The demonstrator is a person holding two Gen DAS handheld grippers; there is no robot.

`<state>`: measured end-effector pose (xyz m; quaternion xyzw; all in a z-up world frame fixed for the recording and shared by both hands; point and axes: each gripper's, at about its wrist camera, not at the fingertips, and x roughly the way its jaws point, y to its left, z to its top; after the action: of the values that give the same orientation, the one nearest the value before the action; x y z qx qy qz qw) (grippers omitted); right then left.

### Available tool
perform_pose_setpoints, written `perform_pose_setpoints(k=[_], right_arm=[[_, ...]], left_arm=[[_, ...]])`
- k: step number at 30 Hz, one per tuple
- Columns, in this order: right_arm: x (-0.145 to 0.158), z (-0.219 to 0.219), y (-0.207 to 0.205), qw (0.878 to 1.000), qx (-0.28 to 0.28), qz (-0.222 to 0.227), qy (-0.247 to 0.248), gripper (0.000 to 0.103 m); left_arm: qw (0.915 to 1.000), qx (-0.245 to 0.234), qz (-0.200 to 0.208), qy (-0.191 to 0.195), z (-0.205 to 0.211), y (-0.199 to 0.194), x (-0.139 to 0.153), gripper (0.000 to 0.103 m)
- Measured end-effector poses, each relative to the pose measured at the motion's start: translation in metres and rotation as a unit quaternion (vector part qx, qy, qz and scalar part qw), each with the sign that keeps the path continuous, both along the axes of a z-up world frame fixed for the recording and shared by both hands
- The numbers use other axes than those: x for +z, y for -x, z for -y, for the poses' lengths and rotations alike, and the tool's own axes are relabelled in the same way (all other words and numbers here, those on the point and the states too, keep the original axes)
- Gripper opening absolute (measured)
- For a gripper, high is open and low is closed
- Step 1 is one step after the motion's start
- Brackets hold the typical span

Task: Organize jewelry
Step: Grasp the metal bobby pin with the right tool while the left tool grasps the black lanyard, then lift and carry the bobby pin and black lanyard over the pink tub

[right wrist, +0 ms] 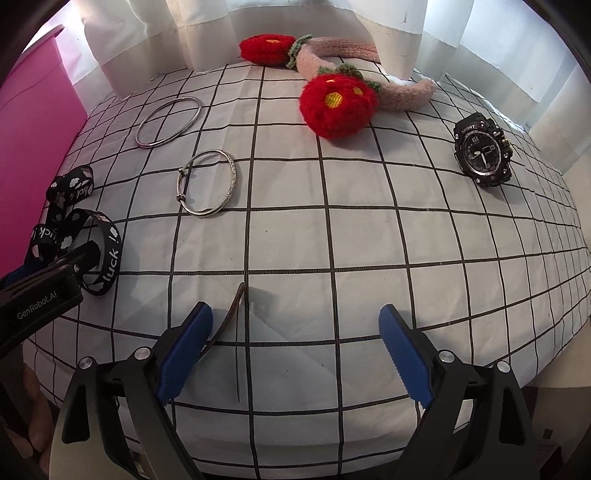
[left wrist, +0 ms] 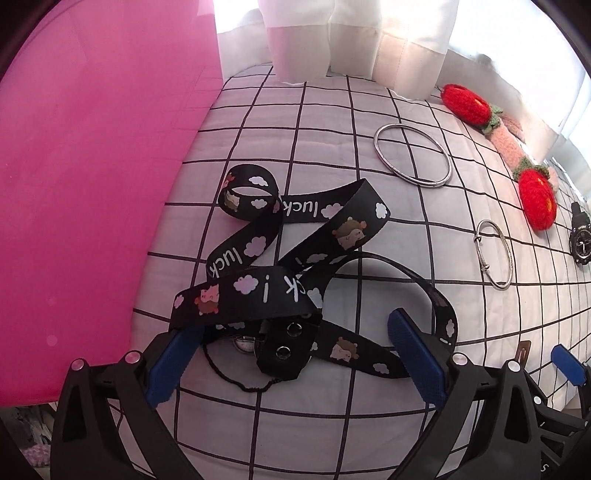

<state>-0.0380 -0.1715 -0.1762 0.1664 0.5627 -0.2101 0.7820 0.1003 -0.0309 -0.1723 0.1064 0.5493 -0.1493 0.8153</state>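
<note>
A black lanyard [left wrist: 295, 229] printed with clouds and "luck" lies in loose folds on the checked cloth [left wrist: 332, 110]. My left gripper [left wrist: 295, 354] stands open over its snap end, a blue finger on each side of the strap. In the right wrist view the lanyard [right wrist: 74, 221] lies at the left edge. My right gripper [right wrist: 295, 350] is open above a thin brown hair clip [right wrist: 231, 314], which lies near its left finger [right wrist: 184, 354]. A large silver bangle [right wrist: 199, 110] and a smaller silver bracelet [right wrist: 232, 177] lie on the cloth beyond.
A knitted pink headband with red flowers [right wrist: 340, 103] lies at the back by the white curtain [right wrist: 207, 29]. A black sport watch [right wrist: 482, 149] sits at the right. A pink surface [left wrist: 92, 184] borders the cloth on the left.
</note>
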Motion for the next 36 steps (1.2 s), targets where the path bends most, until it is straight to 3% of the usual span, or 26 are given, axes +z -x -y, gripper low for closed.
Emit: perform_pose_setpoints(k=[11, 19, 22, 24, 26, 29, 30, 31, 36], right_arm=[[-0.001, 0.001, 0.005, 1.000, -0.008, 0.019, 0.009, 0.094], [0.001, -0.006, 0.008, 1.000, 0.016, 0.024, -0.001, 0.092], [0.005, -0.011, 0.009, 0.999, 0.029, 0.030, 0.003, 0.078], [0.008, -0.016, 0.009, 0.998, 0.041, 0.036, 0.007, 0.058], [0.010, -0.017, 0.008, 0.998, 0.050, 0.039, 0.009, 0.046], [0.012, -0.021, 0.006, 0.997, 0.060, 0.041, 0.014, 0.012], [0.012, -0.020, 0.006, 0.997, 0.060, 0.041, 0.013, 0.012], [0.013, -0.019, 0.006, 0.997, 0.059, 0.043, 0.010, 0.012], [0.014, -0.016, 0.009, 0.997, 0.058, 0.053, -0.007, 0.010]], left_arm=[[0.9999, -0.004, -0.011, -0.003, 0.001, -0.004, -0.001, 0.098], [1.0000, -0.006, -0.007, -0.001, -0.003, 0.000, 0.000, 0.095], [0.9999, -0.013, -0.004, -0.001, -0.001, 0.004, 0.003, 0.086], [0.9998, -0.020, 0.000, 0.001, 0.001, 0.008, 0.007, 0.076], [0.9996, -0.026, 0.003, 0.001, 0.005, 0.012, 0.010, 0.066], [0.9995, -0.031, 0.006, 0.001, 0.008, 0.016, 0.012, 0.052], [0.9994, -0.033, 0.008, -0.001, 0.009, 0.017, 0.013, 0.050], [0.9992, -0.039, 0.009, 0.001, 0.011, 0.019, 0.015, 0.036], [0.9992, -0.037, 0.012, 0.002, 0.011, 0.022, 0.018, 0.032]])
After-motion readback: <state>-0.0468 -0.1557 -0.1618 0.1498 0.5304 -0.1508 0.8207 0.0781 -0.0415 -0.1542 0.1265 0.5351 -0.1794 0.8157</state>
